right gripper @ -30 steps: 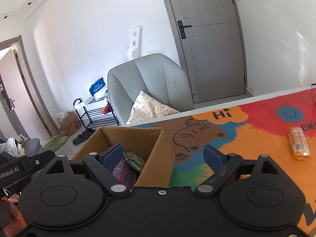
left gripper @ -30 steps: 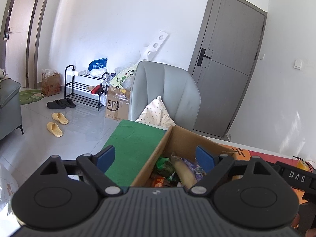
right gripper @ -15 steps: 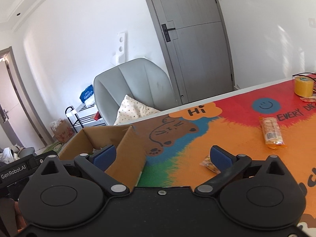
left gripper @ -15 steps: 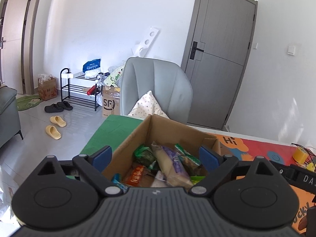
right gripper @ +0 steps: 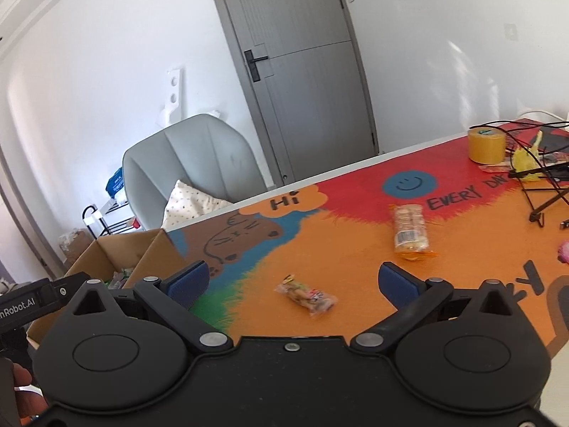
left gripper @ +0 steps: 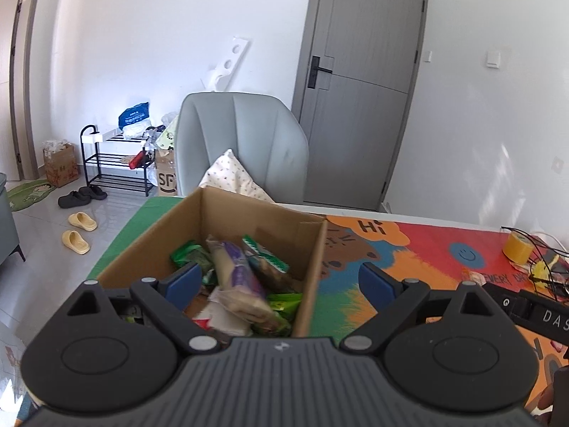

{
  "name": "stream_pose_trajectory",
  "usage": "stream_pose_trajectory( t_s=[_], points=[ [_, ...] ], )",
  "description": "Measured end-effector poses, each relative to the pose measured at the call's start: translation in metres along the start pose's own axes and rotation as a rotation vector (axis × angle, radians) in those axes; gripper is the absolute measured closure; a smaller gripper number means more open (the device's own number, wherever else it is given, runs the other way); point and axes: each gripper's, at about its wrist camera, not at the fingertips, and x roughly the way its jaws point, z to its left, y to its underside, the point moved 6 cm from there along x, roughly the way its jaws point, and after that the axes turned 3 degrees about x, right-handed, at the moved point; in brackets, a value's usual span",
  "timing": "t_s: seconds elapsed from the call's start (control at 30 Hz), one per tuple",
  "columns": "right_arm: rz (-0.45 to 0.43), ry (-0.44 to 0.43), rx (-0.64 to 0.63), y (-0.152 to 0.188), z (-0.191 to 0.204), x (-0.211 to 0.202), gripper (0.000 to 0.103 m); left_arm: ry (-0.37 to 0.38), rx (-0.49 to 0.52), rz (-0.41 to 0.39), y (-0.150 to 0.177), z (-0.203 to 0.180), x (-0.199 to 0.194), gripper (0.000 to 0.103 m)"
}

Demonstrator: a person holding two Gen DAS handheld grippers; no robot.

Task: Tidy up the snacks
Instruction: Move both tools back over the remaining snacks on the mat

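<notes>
A: State of the tongs?
B: Right tongs (right gripper: 291,283) and left tongs (left gripper: 281,281) spread wide, empty.
A: Target?
B: Small snack packet (right gripper: 306,294) on the tabletop (right gripper: 341,249), right of the cardboard box (left gripper: 313,249). Probably light, crinkly, slippery; grip across its middle.

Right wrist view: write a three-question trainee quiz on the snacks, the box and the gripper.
1. True or false: the right gripper holds a snack.
2. How many wrapped snacks lie loose on the colourful mat between the cardboard box and the yellow tape roll?
3. Which lies nearer the gripper: A) the small clear-wrapped snack, B) the long orange-wrapped snack?

Key:
1. False; its jaws stand wide open with nothing between the pads.
2. Two.
3. A.
</notes>
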Motion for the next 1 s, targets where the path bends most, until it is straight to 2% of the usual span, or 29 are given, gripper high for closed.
stream_pose_trajectory(
  t_s=[0.47, 1.0],
  points=[
    [-0.055, 0.084, 0.031, -0.012, -0.059, -0.01, 0.0, 0.077, 0.05, 0.036, 0.003, -0.061, 0.01, 0.009],
    [-0.018, 0.109, 0.046, -0.013, -0.092, 0.004, 0.0, 0.106, 0.097, 0.056, 0.008, -0.107, 0.031, 0.009]
  ],
)
